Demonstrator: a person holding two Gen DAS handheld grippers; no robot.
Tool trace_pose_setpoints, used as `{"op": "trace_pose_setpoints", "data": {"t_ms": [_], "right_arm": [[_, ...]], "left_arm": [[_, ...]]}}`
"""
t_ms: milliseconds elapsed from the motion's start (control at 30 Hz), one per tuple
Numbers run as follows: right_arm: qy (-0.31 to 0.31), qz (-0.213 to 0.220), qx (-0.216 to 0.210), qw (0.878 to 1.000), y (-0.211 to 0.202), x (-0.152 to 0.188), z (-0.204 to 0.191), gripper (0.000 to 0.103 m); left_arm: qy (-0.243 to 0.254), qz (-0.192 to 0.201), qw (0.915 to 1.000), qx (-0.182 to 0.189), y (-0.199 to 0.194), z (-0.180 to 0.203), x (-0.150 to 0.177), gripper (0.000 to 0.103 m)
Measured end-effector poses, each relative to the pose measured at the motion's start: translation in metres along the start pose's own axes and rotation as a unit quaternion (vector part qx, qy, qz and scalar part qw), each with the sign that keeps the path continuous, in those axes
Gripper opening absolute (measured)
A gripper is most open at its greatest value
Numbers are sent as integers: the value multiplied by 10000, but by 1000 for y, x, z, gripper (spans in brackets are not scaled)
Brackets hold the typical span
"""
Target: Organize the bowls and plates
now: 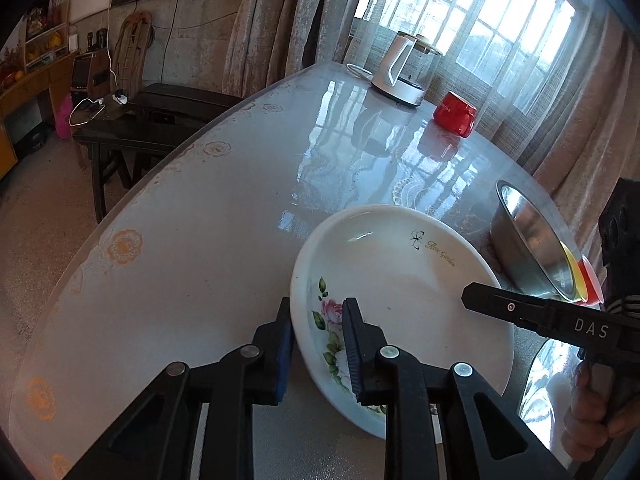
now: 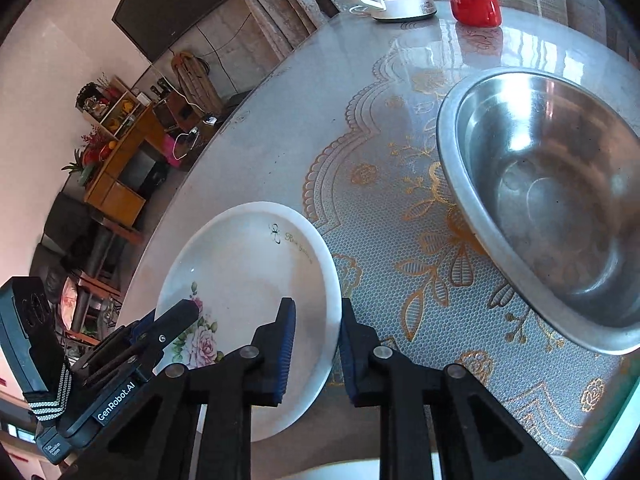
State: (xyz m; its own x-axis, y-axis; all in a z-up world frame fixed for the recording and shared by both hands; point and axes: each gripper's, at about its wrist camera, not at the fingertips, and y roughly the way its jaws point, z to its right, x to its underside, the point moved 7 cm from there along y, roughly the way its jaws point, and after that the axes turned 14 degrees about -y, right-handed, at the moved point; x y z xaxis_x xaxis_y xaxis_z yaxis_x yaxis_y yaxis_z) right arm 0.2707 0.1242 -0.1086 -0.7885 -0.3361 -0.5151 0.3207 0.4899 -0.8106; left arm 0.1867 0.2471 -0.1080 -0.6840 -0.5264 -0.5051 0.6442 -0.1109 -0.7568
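Daylight from a barred, curtained window falls on a round glass-topped table (image 1: 180, 248) laid over a lace cloth with gold flowers. Near its front edge lies a white ceramic plate (image 1: 400, 292) printed with pink roses and the words "Rose Garden"; nothing is on it. The left gripper (image 1: 316, 344) straddles the plate's near-left rim, one finger outside and one inside, fingers apart with a gap on the outer side. The right gripper (image 2: 316, 348) straddles the opposite rim likewise, whether it presses the rim I cannot tell. Just beside the plate stands a large stainless-steel bowl (image 2: 552, 200), holding nothing. Farther back sit a red ceramic mug (image 2: 474, 2) and a white electric kettle (image 1: 400, 68).
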Motion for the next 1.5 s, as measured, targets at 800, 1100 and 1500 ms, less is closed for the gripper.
{"op": "trace_pose_setpoints", "data": {"t_ms": [800, 1100, 1500], "right_arm": [[667, 1406, -67, 9878, -144, 60, 61, 21], [1247, 1598, 341, 9787, -201, 122, 129, 21], [1892, 1371, 833, 9688, -223, 190, 201, 21]], "left_arm": [[1231, 380, 9882, 827, -78, 140, 65, 23], [1803, 34, 9769, 1148, -73, 223, 121, 24], [2354, -477, 9647, 1082, -40, 289, 183, 24]]}}
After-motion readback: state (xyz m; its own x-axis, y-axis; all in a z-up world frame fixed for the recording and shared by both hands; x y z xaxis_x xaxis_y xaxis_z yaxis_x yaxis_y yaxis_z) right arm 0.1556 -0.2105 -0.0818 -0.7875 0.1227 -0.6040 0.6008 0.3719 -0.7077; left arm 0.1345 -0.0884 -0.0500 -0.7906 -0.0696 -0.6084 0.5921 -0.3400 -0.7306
